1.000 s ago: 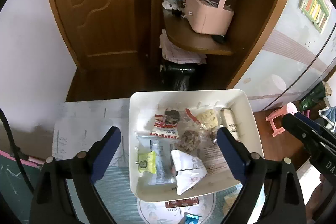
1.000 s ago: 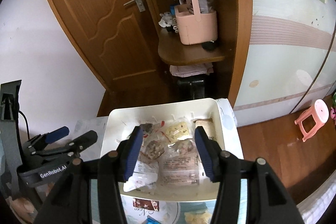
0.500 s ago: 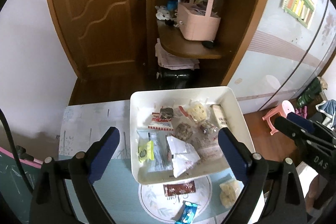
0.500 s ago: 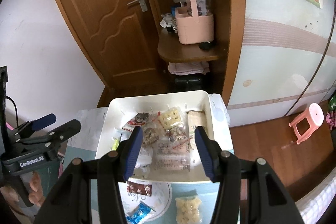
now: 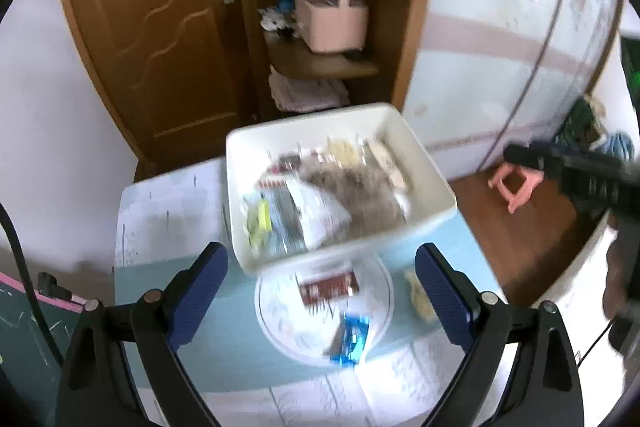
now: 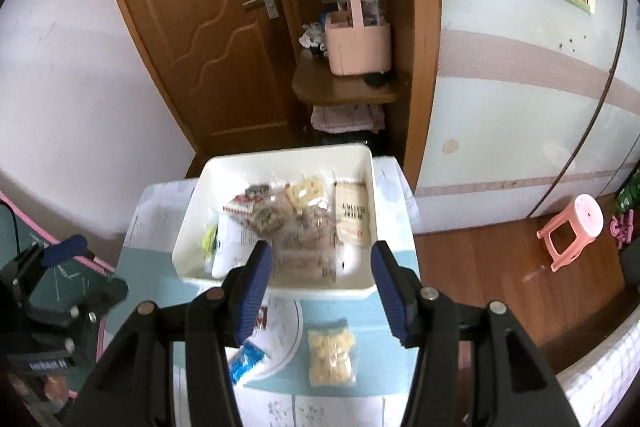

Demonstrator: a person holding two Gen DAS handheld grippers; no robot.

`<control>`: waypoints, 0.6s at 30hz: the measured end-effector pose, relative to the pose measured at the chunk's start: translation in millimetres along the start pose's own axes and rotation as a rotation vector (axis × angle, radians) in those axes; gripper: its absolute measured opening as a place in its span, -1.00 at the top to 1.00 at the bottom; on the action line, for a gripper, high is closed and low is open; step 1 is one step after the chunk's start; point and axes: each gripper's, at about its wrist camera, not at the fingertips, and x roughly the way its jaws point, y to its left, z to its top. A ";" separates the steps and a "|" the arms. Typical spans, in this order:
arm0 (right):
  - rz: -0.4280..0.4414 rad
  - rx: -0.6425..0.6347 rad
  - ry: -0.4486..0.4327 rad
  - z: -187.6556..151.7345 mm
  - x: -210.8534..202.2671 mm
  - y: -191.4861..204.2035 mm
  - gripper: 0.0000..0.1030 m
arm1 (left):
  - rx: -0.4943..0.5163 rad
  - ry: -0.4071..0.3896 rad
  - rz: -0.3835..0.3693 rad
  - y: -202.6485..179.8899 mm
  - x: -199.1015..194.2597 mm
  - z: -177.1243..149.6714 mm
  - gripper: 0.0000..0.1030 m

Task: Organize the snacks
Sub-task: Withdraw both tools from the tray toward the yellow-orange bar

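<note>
A white bin (image 6: 288, 155) full of mixed snack packets stands at the table's far end; the left wrist view blurs the same bin (image 5: 240, 187). In front of it lies a round plate (image 5: 280, 331) bearing a red-brown packet (image 5: 328, 287) and a blue packet (image 5: 350, 341). A clear bag of yellow crackers (image 6: 331, 357) rests on the blue mat right of the plate. My left gripper (image 5: 320, 255) hangs open above the plate, holding nothing. My right gripper (image 6: 320, 251) is open too, over the bin's near rim, its jaws bare.
The table (image 5: 168, 211) ends just behind the bin and at the right, where wooden floor and a pink stool (image 6: 572, 231) lie. Behind stand a wooden door (image 6: 192, 27) and corner shelves with a pink basket (image 6: 358, 47).
Both grippers have drawn back from the bin, which now looks smaller and farther. The plate, the blue packet and the cracker bag have come into view. Neither jaw width changed.
</note>
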 end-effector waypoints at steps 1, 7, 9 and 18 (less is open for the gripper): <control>0.002 0.001 0.008 -6.2 -1.0 -1.3 -0.01 | 0.015 0.009 -0.004 -4.5 0.3 -11.4 -0.83; 0.021 -0.006 0.073 -50.1 -1.7 -5.2 -0.01 | 0.108 0.137 -0.047 -29.7 17.7 -89.3 -0.83; 0.027 -0.012 0.103 -67.0 1.5 -6.0 -0.01 | 0.138 0.183 -0.065 -35.8 24.2 -117.8 -0.83; 0.035 0.063 0.262 -151.2 26.6 -21.3 -0.01 | 0.093 0.482 -0.133 -51.0 57.1 -232.5 -0.83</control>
